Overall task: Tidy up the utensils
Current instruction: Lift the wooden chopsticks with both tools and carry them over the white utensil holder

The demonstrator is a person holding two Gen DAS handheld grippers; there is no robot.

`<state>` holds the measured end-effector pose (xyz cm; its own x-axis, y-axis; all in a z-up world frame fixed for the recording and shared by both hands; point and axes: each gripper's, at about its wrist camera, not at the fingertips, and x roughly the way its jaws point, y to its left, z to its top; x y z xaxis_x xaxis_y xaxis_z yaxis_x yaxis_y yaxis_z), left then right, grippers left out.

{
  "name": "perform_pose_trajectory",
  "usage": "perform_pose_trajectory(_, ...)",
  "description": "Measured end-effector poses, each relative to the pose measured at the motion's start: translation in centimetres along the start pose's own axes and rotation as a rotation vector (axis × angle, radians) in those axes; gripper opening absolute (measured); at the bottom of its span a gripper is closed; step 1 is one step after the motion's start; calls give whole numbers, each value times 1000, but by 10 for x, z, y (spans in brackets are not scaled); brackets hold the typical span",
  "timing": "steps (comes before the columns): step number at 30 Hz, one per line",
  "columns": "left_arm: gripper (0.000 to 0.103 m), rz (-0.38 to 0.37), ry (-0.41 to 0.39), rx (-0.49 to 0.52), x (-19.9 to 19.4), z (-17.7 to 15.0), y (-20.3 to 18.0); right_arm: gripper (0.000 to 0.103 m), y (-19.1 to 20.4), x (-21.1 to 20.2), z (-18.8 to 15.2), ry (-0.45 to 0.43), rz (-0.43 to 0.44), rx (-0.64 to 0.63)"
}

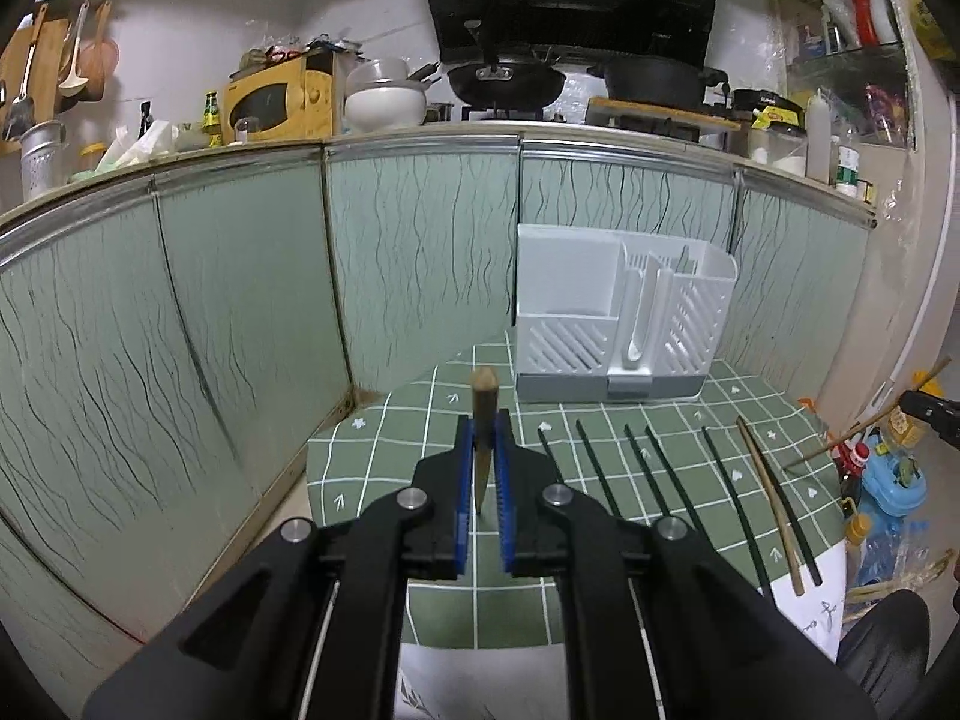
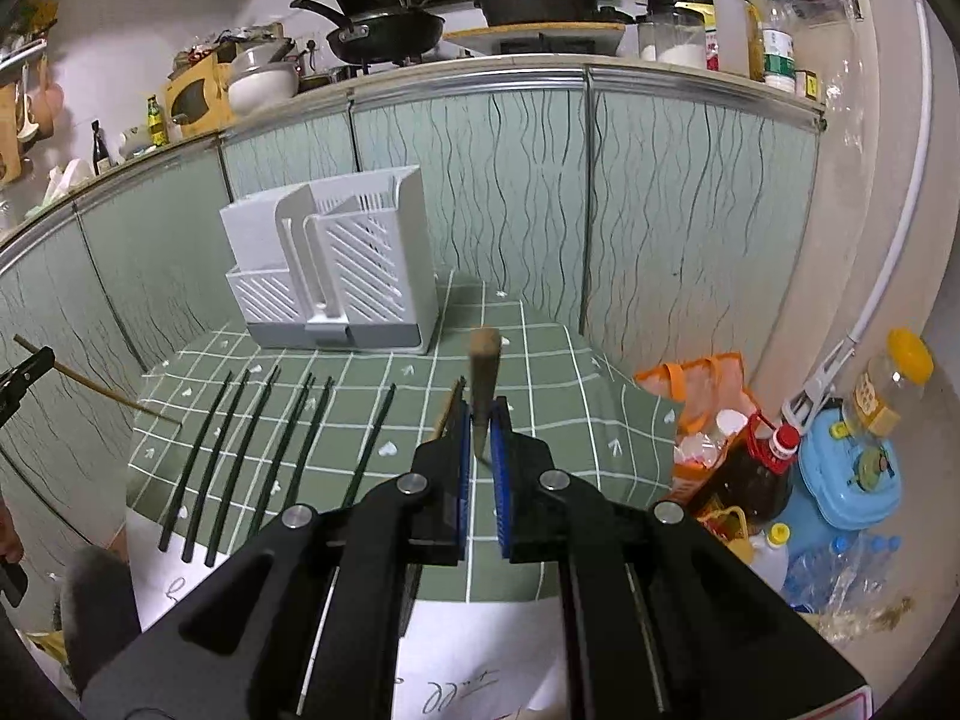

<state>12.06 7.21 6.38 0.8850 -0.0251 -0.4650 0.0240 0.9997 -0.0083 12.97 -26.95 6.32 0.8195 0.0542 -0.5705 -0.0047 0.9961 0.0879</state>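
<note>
Left wrist: brown bamboo chopstick [image 1: 483, 420], claw-pinched [image 1: 483, 450].

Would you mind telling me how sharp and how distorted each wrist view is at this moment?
Left wrist view: strong fisheye bend in the counter edge; the wooden chopstick in the left gripper is soft, the white utensil holder crisp. Right wrist view: same bowing; the wooden chopstick in the right gripper is blurred, the dark chopsticks sharp.

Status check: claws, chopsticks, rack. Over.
Left claw shut on a brown wooden chopstick. Right claw shut on another wooden chopstick. White slotted plastic utensil rack upright at the mat's back; dark green chopsticks on mat. Path clear.
</note>
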Motion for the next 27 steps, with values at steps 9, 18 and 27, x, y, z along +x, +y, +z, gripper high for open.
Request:
perform_pose_trajectory(9,7,-40,-20,46,-1,14,-6,7,1,-6,22,-36,32,-6)
perform_pose_trajectory(18,7,-190,-30,92,9,59,-22,6,14,-7,62,-66,108,-45)
perform_pose_trajectory(27,7,-302,-8,122,33,103,-55,6,32,0,110,-81,189,-63)
